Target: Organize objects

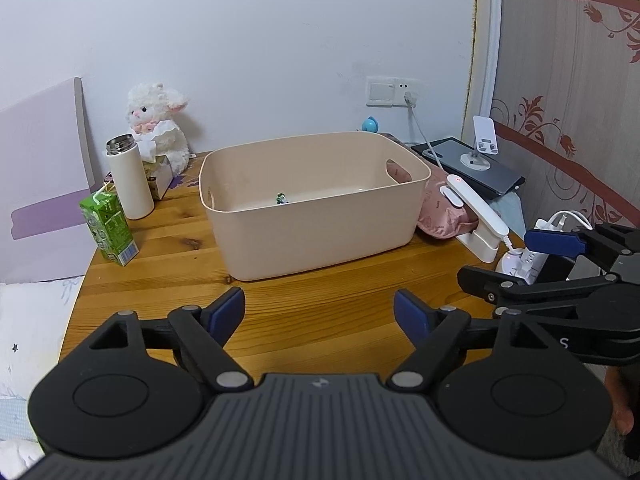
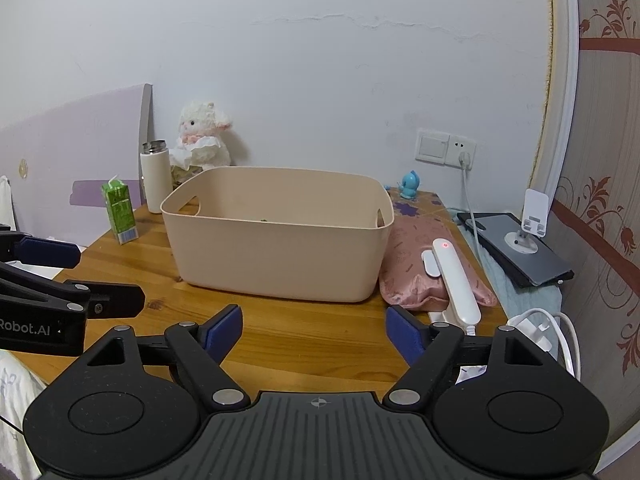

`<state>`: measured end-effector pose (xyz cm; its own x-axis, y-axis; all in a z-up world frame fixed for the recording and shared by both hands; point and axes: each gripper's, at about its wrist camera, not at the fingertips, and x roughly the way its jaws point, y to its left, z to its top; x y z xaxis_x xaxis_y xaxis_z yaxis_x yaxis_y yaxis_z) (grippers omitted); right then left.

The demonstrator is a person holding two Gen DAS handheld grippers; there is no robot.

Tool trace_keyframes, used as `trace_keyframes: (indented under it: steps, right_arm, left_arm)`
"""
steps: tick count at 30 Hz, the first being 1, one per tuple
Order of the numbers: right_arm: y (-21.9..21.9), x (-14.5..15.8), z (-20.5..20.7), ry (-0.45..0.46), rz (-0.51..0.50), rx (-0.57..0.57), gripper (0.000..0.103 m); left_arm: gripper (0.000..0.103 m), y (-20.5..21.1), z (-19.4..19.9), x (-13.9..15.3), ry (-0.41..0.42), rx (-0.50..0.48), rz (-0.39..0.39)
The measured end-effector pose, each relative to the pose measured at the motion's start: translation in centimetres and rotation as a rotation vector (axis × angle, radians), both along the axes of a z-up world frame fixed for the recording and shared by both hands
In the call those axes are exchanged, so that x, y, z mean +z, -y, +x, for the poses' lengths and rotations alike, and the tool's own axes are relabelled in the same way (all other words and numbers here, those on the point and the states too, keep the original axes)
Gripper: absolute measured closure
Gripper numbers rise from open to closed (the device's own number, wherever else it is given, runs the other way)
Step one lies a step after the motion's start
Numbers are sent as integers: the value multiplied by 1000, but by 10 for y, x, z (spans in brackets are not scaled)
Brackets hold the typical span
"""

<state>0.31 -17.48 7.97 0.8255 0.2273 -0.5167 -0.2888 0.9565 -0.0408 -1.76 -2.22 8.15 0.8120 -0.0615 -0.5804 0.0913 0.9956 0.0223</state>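
My left gripper point(image 1: 319, 312) spread wide, empty, low over table point(image 1: 320, 308) in front of bin point(image 1: 316, 236). My right gripper point(image 2: 314, 330) likewise spread, nothing between pads, just beside left. Bin mid-table, small green item point(image 1: 281, 199) on its floor. Green carton point(image 1: 109, 229) and white flask point(image 1: 130, 178) left of bin; plush lamb point(image 1: 158, 120) behind, against wall. Pink pouch point(image 2: 424, 272) touching bin's right side, white device point(image 2: 456, 280) lying on it.
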Motion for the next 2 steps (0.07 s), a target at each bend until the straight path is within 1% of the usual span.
trace_keyframes:
  steps: [2]
  right_arm:
    - [0, 0, 0, 1, -1, 2, 22]
  left_arm:
    - [16, 0, 0, 0, 3, 1, 3]
